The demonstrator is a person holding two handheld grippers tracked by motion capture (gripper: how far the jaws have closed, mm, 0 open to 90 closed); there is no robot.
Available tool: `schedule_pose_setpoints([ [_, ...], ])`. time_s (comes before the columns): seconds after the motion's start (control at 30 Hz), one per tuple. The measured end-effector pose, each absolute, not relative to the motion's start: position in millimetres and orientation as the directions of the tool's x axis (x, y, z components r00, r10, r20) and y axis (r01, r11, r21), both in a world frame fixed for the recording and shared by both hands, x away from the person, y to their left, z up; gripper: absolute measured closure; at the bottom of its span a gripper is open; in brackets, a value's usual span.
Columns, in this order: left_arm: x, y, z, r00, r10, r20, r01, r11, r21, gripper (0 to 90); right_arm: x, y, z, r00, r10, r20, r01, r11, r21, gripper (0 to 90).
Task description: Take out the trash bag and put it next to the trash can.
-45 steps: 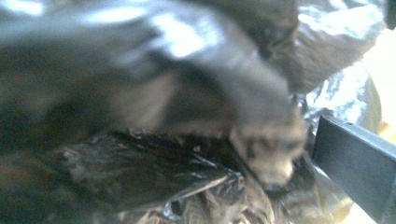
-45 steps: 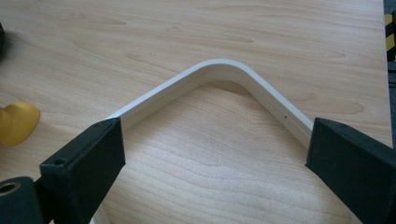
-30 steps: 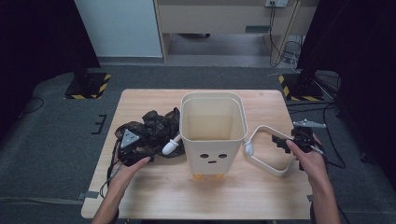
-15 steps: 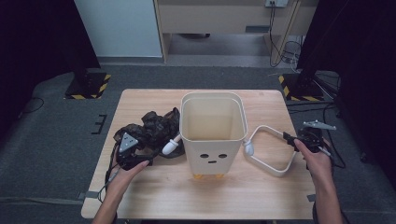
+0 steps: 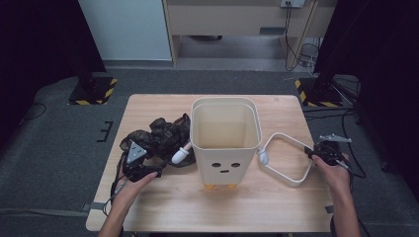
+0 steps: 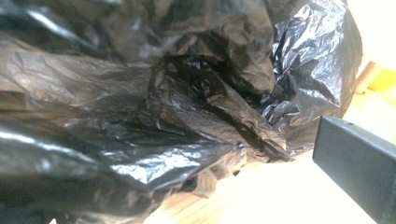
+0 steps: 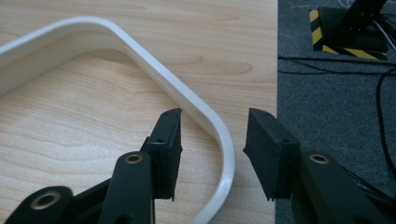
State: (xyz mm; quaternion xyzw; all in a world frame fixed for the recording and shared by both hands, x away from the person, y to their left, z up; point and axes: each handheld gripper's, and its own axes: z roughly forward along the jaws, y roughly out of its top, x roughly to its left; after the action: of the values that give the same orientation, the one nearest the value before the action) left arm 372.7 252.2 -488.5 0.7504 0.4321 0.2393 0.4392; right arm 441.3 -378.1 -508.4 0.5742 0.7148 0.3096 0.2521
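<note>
A cream bin (image 5: 225, 133) with a face drawn on its front stands mid-table. Its white loop handle (image 5: 289, 160) lies flat on the wood to its right. My right gripper (image 5: 314, 156) sits at the handle's outer bend. In the right gripper view the handle (image 7: 187, 95) runs between the jaws of that gripper (image 7: 212, 140), which have just been closing; a gap still shows on both sides of it. A crumpled black plastic bag (image 5: 160, 136) lies left of the bin. My left gripper (image 5: 138, 155) is pushed into the bag (image 6: 187, 93); one finger (image 6: 357, 179) stands off from it, the other is hidden.
The table's right edge (image 7: 276, 70) runs just beyond the right gripper, with dark floor and cables past it. A white knob (image 5: 180, 154) pokes out from the bin's left side beside the bag. Yellow-black stand bases sit on the floor behind the table.
My right gripper has slid right and down to the handle's outer bend, and its jaws have narrowed around it. The left hand and the bag have stayed put.
</note>
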Motion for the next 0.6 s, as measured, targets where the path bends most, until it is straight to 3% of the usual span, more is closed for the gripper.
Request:
schedule_pose_setpoints([
  [0.6, 373, 253, -491, 0.515, 0.857, -0.006, 0.445, -0.262, 0.856, 2.9, 446, -373, -521, -0.230, 0.971, -0.064, 0.689, 0.209, 0.694, 76.5],
])
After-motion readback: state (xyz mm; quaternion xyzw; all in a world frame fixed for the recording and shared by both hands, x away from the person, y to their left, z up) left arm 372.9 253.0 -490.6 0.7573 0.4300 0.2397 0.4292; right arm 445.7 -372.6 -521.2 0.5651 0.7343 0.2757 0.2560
